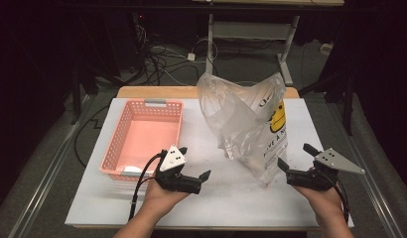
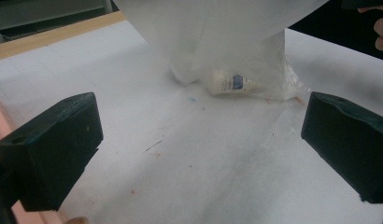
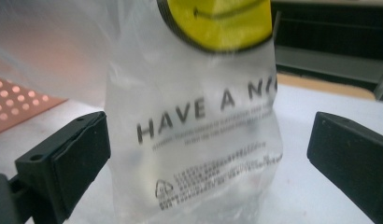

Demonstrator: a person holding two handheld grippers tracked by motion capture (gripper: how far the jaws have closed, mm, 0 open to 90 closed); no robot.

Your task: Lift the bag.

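The plastic bag (image 1: 251, 124) stands tall near the middle of the table (image 1: 201, 198), toward the far edge — the main obstacle, blocking any straight pass across there. The pink basket (image 1: 142, 136) takes up the left side, from the far edge almost to the near one. Between basket and bag a bare strip runs front to back. The near edge lies open across its width — the left gripper (image 1: 194, 166) and right gripper (image 1: 296, 156) hover there, jaws spread.

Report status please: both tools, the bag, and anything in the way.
Left tool open, empty. Right tool open, beside bag, not gripping. Bag upright on table, small bottle inside. Nothing blocking.
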